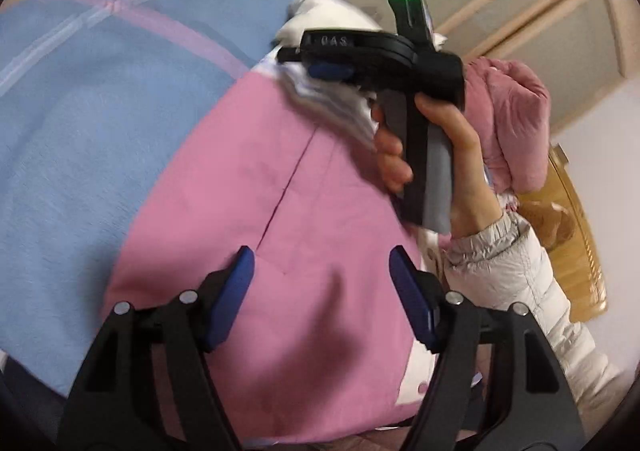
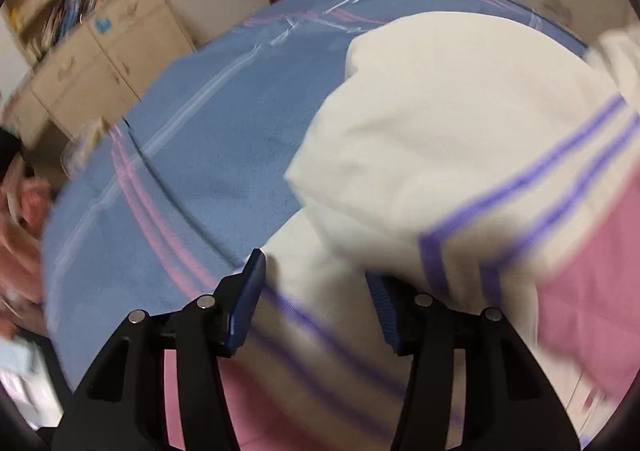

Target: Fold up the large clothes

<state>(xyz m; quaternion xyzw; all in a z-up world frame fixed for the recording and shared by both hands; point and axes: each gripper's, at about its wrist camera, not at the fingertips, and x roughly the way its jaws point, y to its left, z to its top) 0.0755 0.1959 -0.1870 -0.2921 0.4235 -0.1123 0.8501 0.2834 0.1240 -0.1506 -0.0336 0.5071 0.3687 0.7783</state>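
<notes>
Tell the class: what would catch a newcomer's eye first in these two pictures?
The pink garment fills the middle of the left view, spread on a blue blanket. Above it a hand grips the right gripper. In the right view, a cream sleeve with purple stripes bulges over the blanket.

It was a home bedroom: a blue fleece bedspread with pink and white stripes (image 2: 208,155) covered a bed, beside pale wooden cupboards (image 2: 108,63) and a crowded bookshelf (image 2: 80,7).

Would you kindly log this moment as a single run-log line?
left gripper: open above pink garment | right gripper: cream striped sleeve between jaws, grip unclear | blue blanket underneath
</notes>
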